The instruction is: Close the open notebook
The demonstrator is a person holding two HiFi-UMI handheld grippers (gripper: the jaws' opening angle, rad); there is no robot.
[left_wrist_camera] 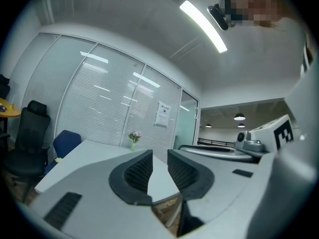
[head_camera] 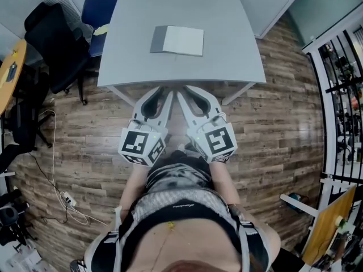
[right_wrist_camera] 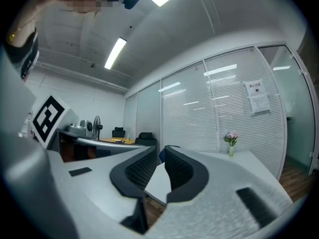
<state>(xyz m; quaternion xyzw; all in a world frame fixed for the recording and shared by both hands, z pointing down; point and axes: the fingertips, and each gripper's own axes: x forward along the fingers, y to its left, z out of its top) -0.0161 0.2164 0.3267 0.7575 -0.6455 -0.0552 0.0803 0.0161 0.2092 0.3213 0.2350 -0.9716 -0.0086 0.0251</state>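
One notebook (head_camera: 177, 40) lies open and flat on the middle of the one table (head_camera: 227, 55), its spine running away from the person. It looks light and thin, with limp pages likely to slide on the smooth top, so the outer edge of one half seems the best place to pinch before folding it over the spine. Two grippers hover off the table's near edge: the left gripper (head_camera: 163, 93) and right gripper (head_camera: 185, 92) each have jaws slightly apart and empty. One flower vase (right_wrist_camera: 230, 143) stands at the table's far edge.
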